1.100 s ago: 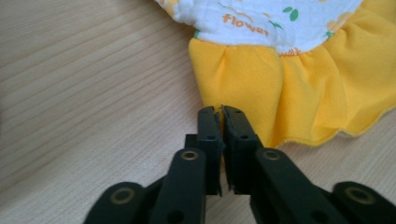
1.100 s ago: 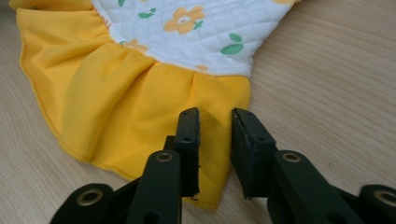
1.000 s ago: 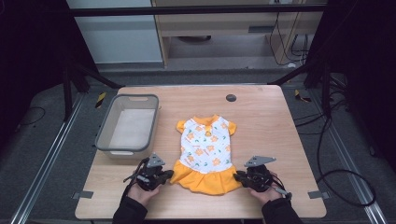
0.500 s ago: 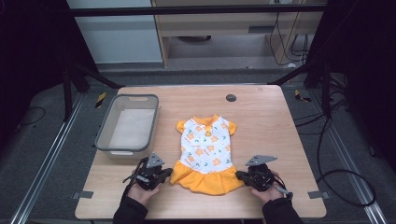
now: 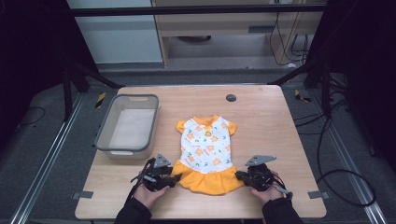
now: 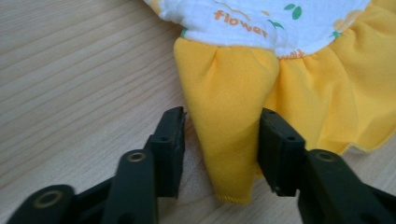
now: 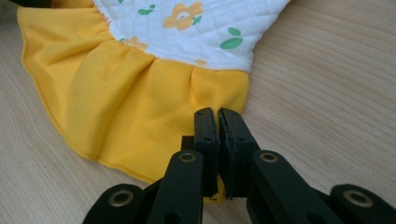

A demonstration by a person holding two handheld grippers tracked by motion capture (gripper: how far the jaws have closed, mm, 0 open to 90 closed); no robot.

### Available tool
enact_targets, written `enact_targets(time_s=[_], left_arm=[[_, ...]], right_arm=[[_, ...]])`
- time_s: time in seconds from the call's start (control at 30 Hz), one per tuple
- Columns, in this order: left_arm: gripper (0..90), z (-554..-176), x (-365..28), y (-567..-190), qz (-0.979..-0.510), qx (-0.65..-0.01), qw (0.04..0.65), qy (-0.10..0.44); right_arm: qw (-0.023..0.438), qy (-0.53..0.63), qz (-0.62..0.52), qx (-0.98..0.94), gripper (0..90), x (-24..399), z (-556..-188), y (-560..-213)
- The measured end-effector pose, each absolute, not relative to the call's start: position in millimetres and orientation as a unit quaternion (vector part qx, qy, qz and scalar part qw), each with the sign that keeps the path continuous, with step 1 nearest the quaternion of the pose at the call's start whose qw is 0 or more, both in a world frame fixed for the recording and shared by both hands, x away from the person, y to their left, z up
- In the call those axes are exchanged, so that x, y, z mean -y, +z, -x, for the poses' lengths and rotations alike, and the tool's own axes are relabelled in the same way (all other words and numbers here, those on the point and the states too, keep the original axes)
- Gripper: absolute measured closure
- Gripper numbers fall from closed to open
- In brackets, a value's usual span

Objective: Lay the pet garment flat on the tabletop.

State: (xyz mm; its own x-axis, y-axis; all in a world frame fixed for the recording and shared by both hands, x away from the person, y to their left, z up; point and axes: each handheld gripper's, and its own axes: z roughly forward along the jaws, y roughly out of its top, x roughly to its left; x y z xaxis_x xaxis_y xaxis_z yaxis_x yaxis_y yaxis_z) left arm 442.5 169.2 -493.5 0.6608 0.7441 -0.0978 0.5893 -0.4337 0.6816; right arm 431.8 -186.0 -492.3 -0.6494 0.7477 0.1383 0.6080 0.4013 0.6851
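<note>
Wooden boards are making up the table (image 5: 280, 121) we are working at, with dark floor all around it. At the left a grey tub (image 5: 105, 140) is sitting on the table, and it looks like nothing is inside.

Next to it, in the middle, a little dress (image 5: 205, 149) is lying flat. It is white with orange flowers, and its yellow skirt (image 5: 205, 181) is pointing at us.

We are holding our left claw (image 5: 173, 177) at the left corner of the skirt. In the left gripper view this claw (image 6: 222, 140) is spread wide, with a fold of the yellow skirt (image 6: 229, 121) sitting between its two sides. It is not squeezing yet.

We are holding our right claw (image 5: 239, 176) at the right corner of the skirt. In the right gripper view this claw (image 7: 218, 123) is pressed together at the skirt's edge (image 7: 140, 107). It looks like it is pinching the cloth.

So we think one corner is caught and the other is almost caught. Closing the left claw, lifting the dress and folding it or putting it in the tub are all waiting to be done.
</note>
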Motion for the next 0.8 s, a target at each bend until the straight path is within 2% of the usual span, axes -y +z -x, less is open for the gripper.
enact_targets(time_s=[0.07, 0.17, 0.23, 0.37, 0.53, 0.63, 0.8], left_arm=[[66.4, -444, -173, -491, -0.835, -0.404, 0.36, 0.101], [76.4, -444, -177, -488, -0.831, -0.406, 0.367, 0.097], [79.6, -443, -179, -486, -0.831, -0.404, 0.372, 0.094], [79.4, -438, -178, -485, -0.838, -0.405, 0.357, 0.084], [75.8, -430, -170, -489, -0.854, -0.393, 0.326, 0.104], [63.6, -428, -167, -489, -0.859, -0.382, 0.315, 0.128], [48.1, -422, -175, -476, -0.843, -0.382, 0.352, 0.14]], right_arm=[[0.094, 0.366, -0.409, -0.831, 86.6, 186, -432, -492], [0.095, 0.368, -0.41, -0.829, 87.0, 187, -431, -490], [0.097, 0.372, -0.407, -0.828, 87.1, 189, -431, -487], [0.102, 0.376, -0.408, -0.826, 87.3, 193, -430, -484], [0.106, 0.356, -0.407, -0.835, 87.1, 194, -430, -485], [0.114, 0.341, -0.405, -0.841, 83.7, 191, -429, -487], [0.137, 0.373, -0.402, -0.825, 74.4, 196, -427, -482]])
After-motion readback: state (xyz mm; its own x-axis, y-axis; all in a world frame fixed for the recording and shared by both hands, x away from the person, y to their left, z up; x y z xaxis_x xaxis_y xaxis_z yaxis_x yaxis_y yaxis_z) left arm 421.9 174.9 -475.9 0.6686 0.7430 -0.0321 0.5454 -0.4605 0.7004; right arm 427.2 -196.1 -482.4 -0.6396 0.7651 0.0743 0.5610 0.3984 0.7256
